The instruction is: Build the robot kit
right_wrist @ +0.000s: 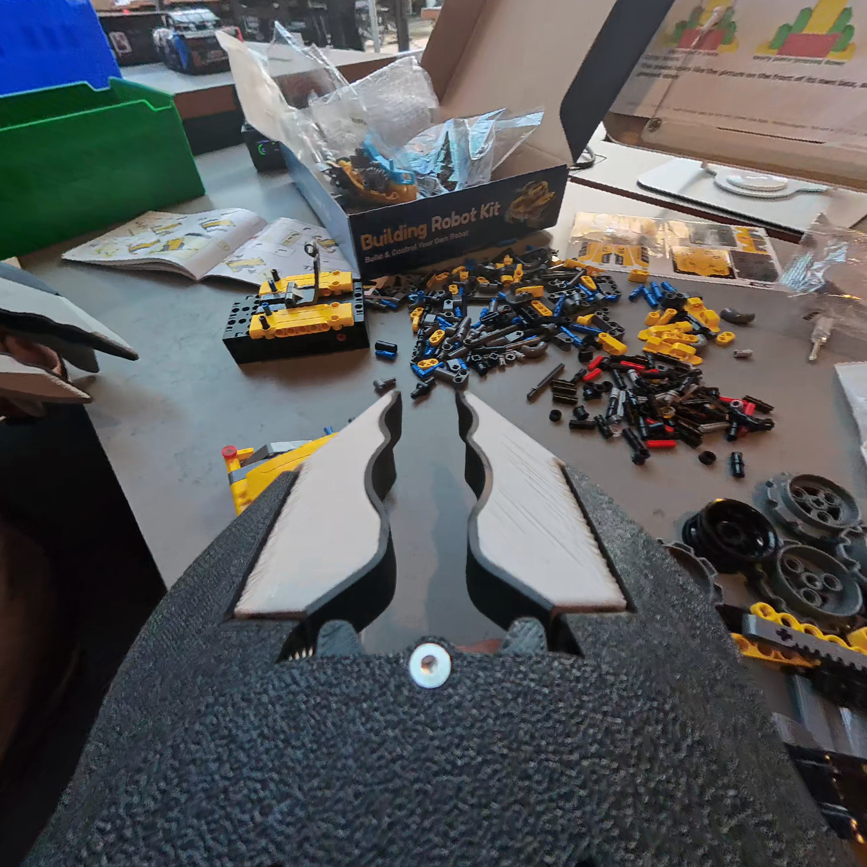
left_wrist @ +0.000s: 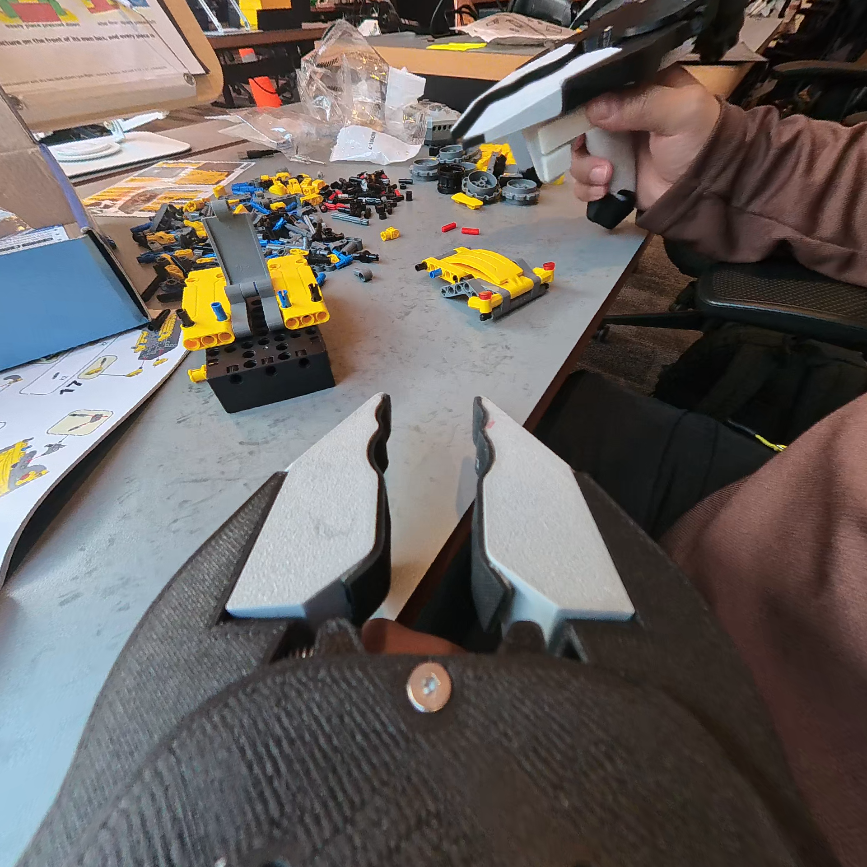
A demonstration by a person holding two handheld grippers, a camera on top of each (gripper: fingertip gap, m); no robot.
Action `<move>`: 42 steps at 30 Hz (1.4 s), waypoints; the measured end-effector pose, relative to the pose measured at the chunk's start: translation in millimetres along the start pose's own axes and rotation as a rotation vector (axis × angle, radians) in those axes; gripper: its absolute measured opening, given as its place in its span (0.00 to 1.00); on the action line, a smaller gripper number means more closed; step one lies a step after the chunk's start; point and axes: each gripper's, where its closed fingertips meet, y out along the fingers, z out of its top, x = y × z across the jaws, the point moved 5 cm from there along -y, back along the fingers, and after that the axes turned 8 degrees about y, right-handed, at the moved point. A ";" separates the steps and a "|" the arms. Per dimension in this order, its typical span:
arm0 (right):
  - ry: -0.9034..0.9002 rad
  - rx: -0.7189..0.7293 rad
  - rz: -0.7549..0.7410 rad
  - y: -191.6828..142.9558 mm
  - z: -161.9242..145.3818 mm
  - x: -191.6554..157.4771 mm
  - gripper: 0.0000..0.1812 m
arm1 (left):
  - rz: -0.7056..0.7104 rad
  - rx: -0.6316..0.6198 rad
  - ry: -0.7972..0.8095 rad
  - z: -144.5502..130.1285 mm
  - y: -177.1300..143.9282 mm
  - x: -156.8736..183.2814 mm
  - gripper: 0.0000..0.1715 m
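The left gripper (left_wrist: 430, 406) hangs with jaws parted and nothing between them, poised over the near edge of the grey table (left_wrist: 422, 356). Just ahead and to their left sits the black block with yellow panels (left_wrist: 255, 323), an open instruction booklet (left_wrist: 70, 413) flat beside it, probably for reference. The right gripper (right_wrist: 428, 399) is likewise spread and empty, above bare table; a yellow curved assembly (right_wrist: 267, 464) lies just under its left finger. Beyond the tips spreads the loose pile of small pieces (right_wrist: 539, 338) (roughly grouped by colour), then the opened kit box (right_wrist: 450, 220).
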 end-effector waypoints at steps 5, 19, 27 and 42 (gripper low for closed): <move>0.031 0.001 -0.098 -0.9 -3.3 18.0 0.10 | 0.001 -0.002 0.003 -0.2 0.1 0.2 0.19; 0.115 0.097 -0.294 -14.5 4.1 50.9 0.09 | 0.007 0.002 -0.007 0.0 -1.1 -1.3 0.19; 0.159 0.079 -0.322 -27.7 -0.5 61.8 0.09 | 0.001 -0.006 0.002 -0.6 2.4 1.1 0.19; -0.011 -0.423 -0.054 50.9 -14.6 33.7 0.13 | 0.000 0.001 0.010 -0.8 2.6 1.3 0.19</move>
